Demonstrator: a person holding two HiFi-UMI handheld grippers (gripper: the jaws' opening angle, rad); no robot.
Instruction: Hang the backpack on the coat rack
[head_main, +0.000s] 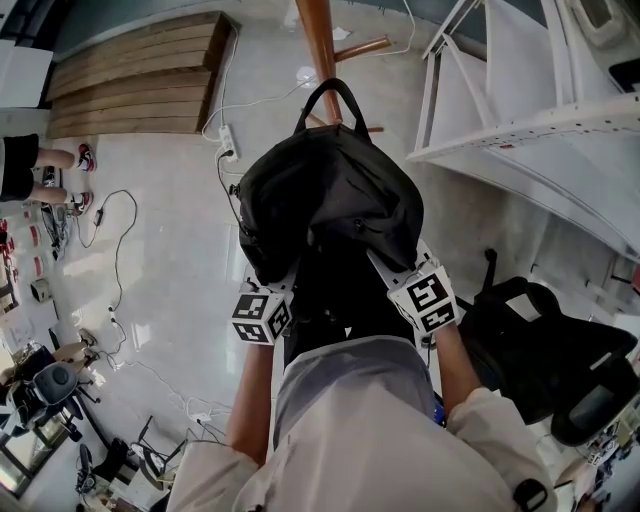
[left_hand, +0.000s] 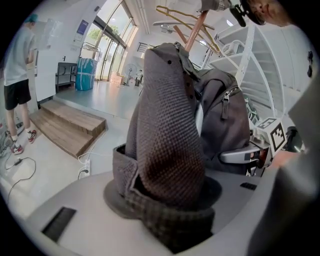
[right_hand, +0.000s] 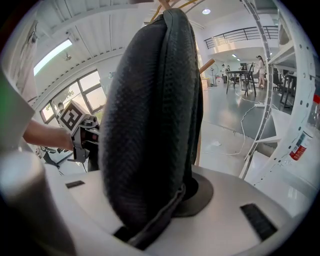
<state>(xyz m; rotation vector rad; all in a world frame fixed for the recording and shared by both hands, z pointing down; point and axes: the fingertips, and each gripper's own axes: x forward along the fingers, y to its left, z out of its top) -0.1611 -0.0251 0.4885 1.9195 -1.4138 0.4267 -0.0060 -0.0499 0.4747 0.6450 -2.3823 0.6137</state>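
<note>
Black backpack (head_main: 330, 195), left gripper (head_main: 283, 278) and right gripper (head_main: 388, 265) each clenched on it (padded fabric).

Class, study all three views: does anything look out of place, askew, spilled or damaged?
Nothing spilled or damaged. The backpack hangs from its shoulder straps, one clamped in the left tool, one in the right tool, near the coat rack pole. Loose cables sprawled across the floor look untidy.
</note>
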